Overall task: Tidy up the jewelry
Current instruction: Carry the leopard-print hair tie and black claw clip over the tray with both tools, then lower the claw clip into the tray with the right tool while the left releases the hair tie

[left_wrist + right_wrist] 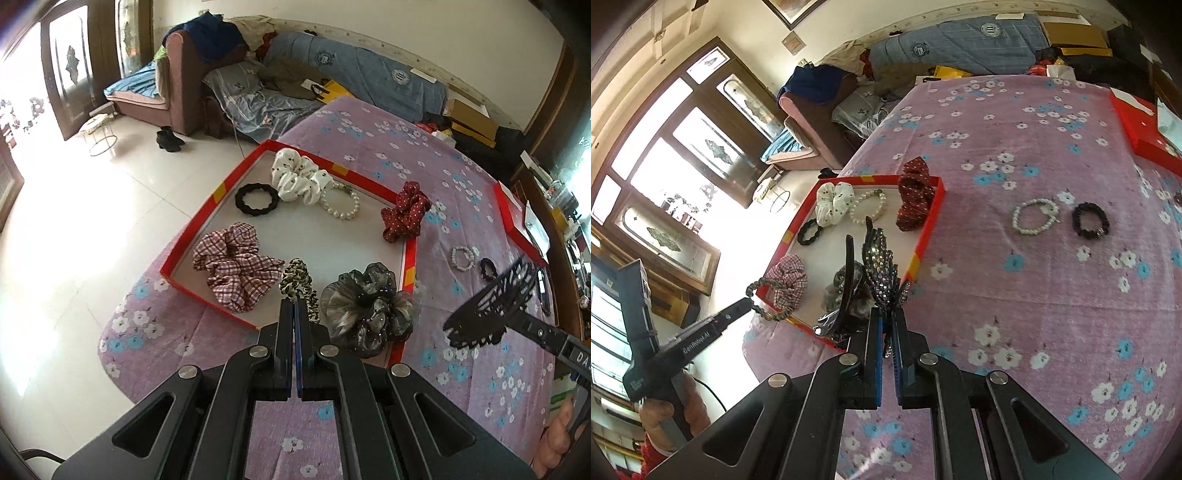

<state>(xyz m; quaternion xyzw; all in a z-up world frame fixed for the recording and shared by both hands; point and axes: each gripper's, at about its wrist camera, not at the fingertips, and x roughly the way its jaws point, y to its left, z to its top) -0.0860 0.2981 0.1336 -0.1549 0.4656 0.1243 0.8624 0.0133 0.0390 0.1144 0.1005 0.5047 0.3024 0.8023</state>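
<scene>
A shallow red-rimmed tray (409,258) (925,236) lies on the purple floral tablecloth. It holds plaid (236,269), white (299,177), dark red dotted (404,212) and grey organza (369,314) scrunchies, a black hair tie (256,199) and a pearl bracelet (341,205). My left gripper (295,308) is shut on a leopard-print hair tie (297,282) (768,299) over the tray's near edge. My right gripper (886,317) is shut on a black rhinestone butterfly hair claw (877,269) (491,306) beside the tray. A pearl bracelet (1034,217) and a black bead bracelet (1090,220) lie loose on the cloth.
A second red box (1145,136) sits at the table's far right edge. Beyond the table are a sofa (192,74), bedding and cardboard boxes. White tiled floor (92,221) lies left of the table.
</scene>
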